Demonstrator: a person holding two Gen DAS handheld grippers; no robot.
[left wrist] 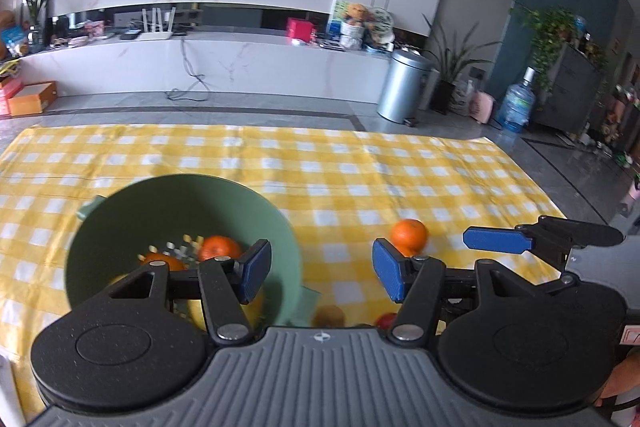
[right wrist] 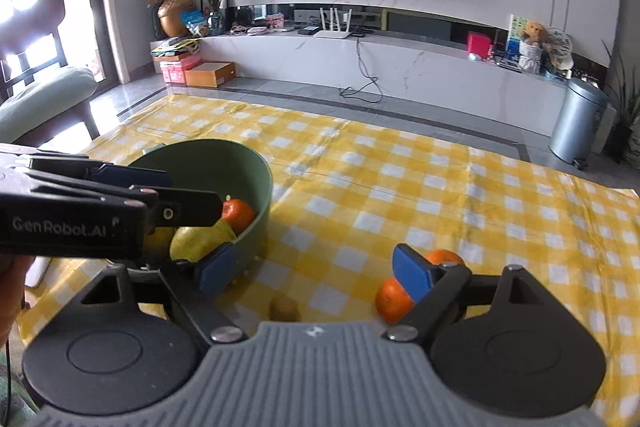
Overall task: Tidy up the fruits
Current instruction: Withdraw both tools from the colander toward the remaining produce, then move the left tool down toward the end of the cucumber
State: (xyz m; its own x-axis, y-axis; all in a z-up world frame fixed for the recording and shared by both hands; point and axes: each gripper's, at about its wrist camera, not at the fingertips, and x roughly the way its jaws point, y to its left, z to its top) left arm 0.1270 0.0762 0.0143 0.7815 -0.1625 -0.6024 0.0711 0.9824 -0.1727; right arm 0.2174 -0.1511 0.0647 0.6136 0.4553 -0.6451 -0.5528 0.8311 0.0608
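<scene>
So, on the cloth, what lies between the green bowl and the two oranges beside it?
In the right wrist view, one small brown fruit, perhaps a kiwi, lies on the checked cloth between the green bowl and the two oranges; otherwise that stretch is bare.

Green bowl [right wrist: 208,163] of fruit on checked cloth [right wrist: 400,187], oranges [right wrist: 394,301] beside wide-open, empty right tool [right wrist: 312,273].

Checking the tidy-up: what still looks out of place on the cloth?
Nothing spilled or damaged. Two oranges and a brown kiwi-like fruit lie loose on the checked cloth, outside the green bowl holding the other fruit.
</scene>
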